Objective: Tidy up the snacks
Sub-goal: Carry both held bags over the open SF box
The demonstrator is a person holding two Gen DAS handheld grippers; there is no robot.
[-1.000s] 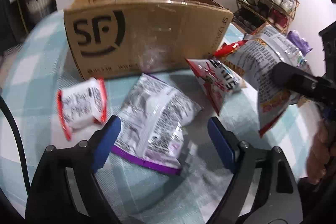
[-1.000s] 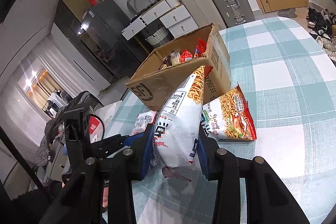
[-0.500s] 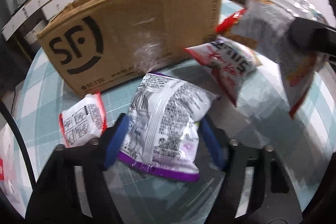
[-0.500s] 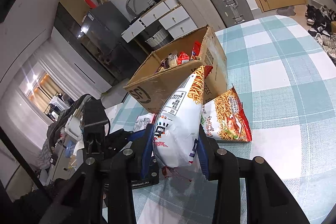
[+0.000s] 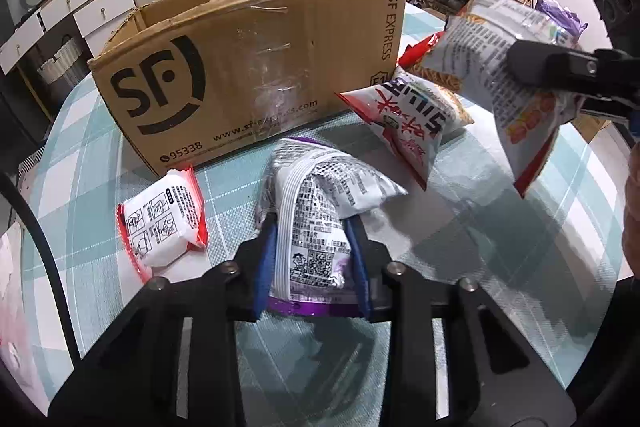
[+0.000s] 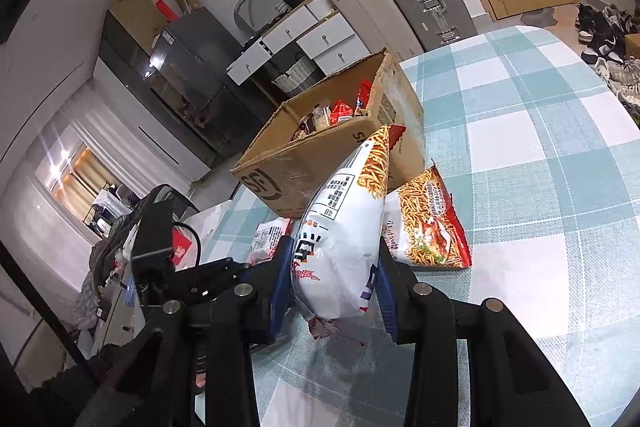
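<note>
Jaws just closed, left gripper (image 5: 313,259) clamps purple-edged packet (image 5: 316,215); right gripper (image 6: 334,279) pinches white bag (image 6: 344,231).

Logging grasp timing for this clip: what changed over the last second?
The left gripper closed on the purple-edged bag, which had been lying flat between open jaws and is now bunched up. The right gripper kept its grip on the white bag; the box stayed put.

What I cannot see well

My blue pads (image 5: 267,259) cover both sides of the purple-edged packet (image 5: 316,227). The cardboard box (image 5: 248,75) hides its inside from my left camera; in my right camera its snacks (image 6: 332,111) are too small to read.
</note>
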